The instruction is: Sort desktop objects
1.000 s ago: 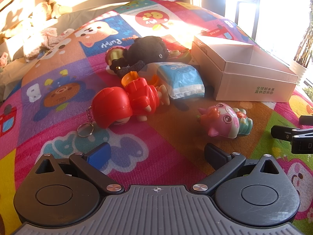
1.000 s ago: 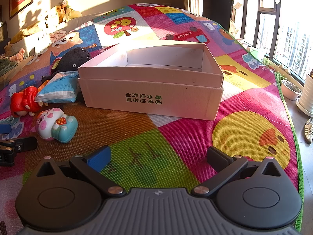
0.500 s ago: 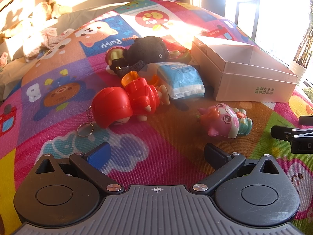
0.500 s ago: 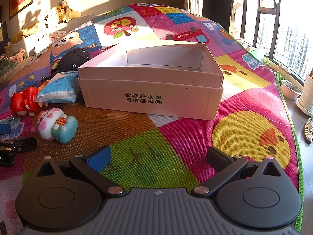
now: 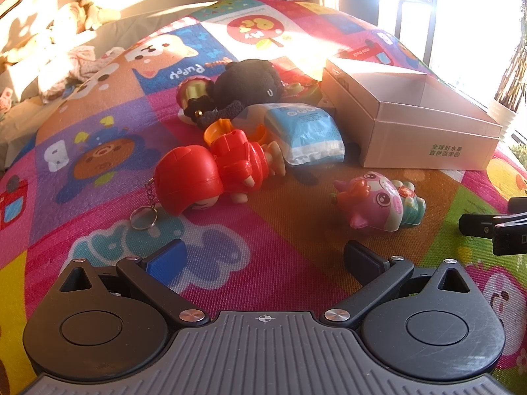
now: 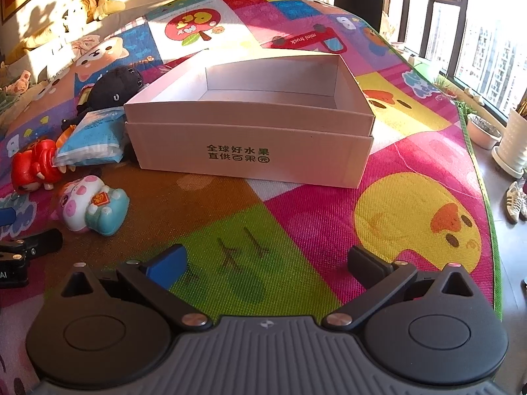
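White cardboard box (image 6: 250, 138) sits empty on the play mat (image 6: 329, 217), and every toy waits outside it: red doll (image 5: 210, 177), blue packet (image 5: 303, 135) and black plush (image 5: 247, 85) heaped just left of the box, the pink pig (image 5: 378, 200) lying apart in front. Left gripper (image 5: 263, 260) and right gripper (image 6: 266, 263) both hover spread wide, holding nothing, and the risk I see is the doll's keyring chain (image 5: 145, 210) dragging a neighbour along, or the rounded pig squirting from the fingers. Only the right wrist view shows the box's bare floor, while only the left view shows that chain.
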Motion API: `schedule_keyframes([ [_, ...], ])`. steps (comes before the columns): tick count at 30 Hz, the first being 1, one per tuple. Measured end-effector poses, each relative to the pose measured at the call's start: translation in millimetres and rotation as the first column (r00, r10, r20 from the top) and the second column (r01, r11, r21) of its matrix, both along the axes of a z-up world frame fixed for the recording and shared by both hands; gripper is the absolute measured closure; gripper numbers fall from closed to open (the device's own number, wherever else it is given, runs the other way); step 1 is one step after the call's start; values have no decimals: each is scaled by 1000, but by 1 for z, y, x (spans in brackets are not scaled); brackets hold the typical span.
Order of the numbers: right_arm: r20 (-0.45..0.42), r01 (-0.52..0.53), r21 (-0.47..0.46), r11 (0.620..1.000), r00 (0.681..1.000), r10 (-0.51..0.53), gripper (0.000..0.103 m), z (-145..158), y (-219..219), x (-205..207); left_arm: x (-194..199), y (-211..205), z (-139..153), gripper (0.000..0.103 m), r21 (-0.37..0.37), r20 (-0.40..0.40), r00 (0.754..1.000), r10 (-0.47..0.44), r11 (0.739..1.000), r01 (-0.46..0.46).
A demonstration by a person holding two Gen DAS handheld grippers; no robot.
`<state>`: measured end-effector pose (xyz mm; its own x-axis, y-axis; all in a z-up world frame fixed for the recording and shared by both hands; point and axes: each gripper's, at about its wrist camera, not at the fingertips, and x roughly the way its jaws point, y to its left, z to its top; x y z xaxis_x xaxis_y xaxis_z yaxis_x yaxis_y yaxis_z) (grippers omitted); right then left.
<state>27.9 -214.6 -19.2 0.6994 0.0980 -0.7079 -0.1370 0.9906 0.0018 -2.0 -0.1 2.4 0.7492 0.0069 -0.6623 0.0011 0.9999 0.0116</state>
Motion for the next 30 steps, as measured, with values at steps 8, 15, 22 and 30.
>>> schedule_keyframes([
  [8,-6,7,2,1000,1000,-7,0,1,1,1,5,-1,0,0,1,-24,1000,-3,1000,3],
  [15,-1,-9,1,1000,1000,9,0,2,3,1,4,0,1,0,-6,-22,1000,-9,1000,9],
  [22,141,-204,-65,977,967,212,0,20,32,-19,5,6,5,0,-29,-19,1000,-18,999,17],
  [30,166,-451,-87,888,873,459,0,27,85,-19,15,51,32,0,-2,85,994,70,998,-71],
])
